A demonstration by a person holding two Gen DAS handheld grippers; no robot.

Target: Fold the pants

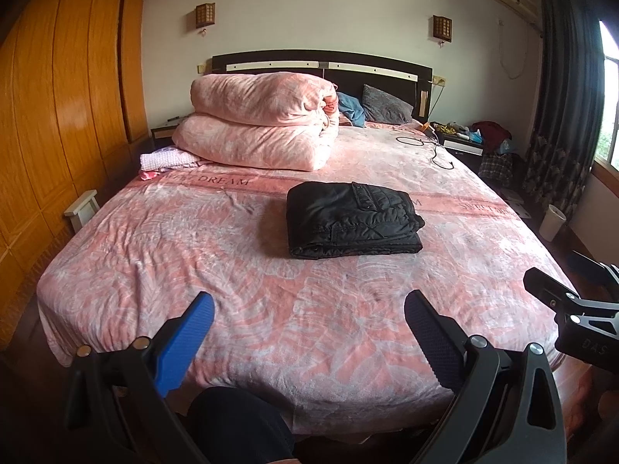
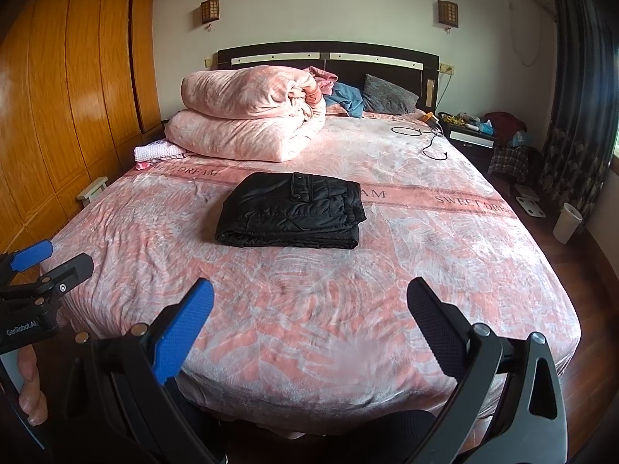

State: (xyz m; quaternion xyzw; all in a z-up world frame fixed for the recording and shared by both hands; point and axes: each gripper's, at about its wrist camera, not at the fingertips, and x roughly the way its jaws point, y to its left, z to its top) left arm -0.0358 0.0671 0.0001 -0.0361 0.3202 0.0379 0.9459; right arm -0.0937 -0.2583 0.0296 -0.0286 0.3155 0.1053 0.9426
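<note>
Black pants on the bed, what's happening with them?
The black pants lie folded in a neat pile on the pink bed. A person holds the left gripper and the right gripper back at the foot of the bed. Both have their jaws open and empty, touching nothing.

Left claw (image 1: 309, 311) and right claw (image 2: 310, 301) both gape wide, holding nothing.

It was a home bedroom. A wide bed (image 1: 240, 255) with a dark headboard (image 1: 321, 62) stood between wooden wardrobes (image 1: 58, 96) and a curtained window (image 1: 609, 104), a folded quilt (image 1: 255, 123) piled near the pillow (image 1: 387, 110).
</note>
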